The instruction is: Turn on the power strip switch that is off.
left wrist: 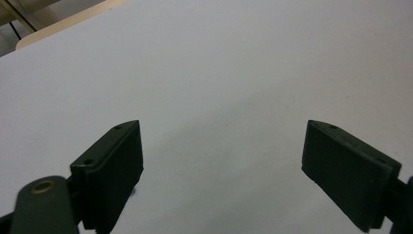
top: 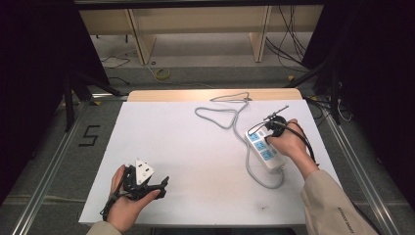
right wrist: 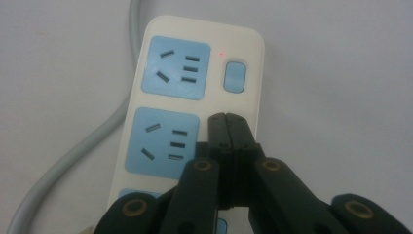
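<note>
Closed fingers of the right gripper [right wrist: 228, 119] hover above a white power strip [right wrist: 195, 105].
Lying at the right of the white surface [top: 195, 161], the strip has pale-blue sockets, a blue switch [right wrist: 234, 76] with a red light, and a grey cord [top: 222, 115] looping toward upper centre. Lower left, the left gripper [left wrist: 221, 161] rests, fingers apart, gripping nothing.

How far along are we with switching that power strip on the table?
Looks done: the small red light beside the blue switch glows, so the power strip seems to be on. In hand: the right gripper, jaws shut together on nothing, hovers just short of the switch. The left gripper sits open over the bare white table. Left, probably: pulling the right gripper away.
</note>
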`<state>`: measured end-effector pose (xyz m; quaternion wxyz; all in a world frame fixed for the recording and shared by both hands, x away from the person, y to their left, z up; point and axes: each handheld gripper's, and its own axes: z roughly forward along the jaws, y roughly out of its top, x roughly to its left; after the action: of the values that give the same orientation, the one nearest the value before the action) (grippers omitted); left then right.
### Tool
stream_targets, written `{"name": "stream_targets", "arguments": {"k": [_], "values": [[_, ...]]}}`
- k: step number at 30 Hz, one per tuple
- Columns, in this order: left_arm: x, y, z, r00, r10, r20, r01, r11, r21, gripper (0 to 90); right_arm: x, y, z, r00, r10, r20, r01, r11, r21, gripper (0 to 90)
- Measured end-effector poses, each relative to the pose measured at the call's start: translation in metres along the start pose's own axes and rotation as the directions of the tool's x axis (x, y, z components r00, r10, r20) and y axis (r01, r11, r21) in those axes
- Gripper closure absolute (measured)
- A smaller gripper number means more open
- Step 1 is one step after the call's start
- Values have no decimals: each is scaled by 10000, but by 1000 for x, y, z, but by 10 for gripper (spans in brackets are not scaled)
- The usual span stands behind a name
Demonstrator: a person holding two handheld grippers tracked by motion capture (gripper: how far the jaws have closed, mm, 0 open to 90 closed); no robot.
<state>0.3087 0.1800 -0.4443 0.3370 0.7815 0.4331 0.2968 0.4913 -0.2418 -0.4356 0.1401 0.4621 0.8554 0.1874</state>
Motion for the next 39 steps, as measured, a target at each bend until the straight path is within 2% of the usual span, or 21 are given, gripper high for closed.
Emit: {"name": "stream_targets", "arguments": {"k": [19,39], "values": [[0,0,0,10000,16,12,-16,10000,21,148,0,0,1,10000,28,-40,-27,10000,63,900],[0,0,0,10000,24,-4,-24,10000,33,147,0,-3,0,9999,144,8,-144,9998,-144,900]]}}
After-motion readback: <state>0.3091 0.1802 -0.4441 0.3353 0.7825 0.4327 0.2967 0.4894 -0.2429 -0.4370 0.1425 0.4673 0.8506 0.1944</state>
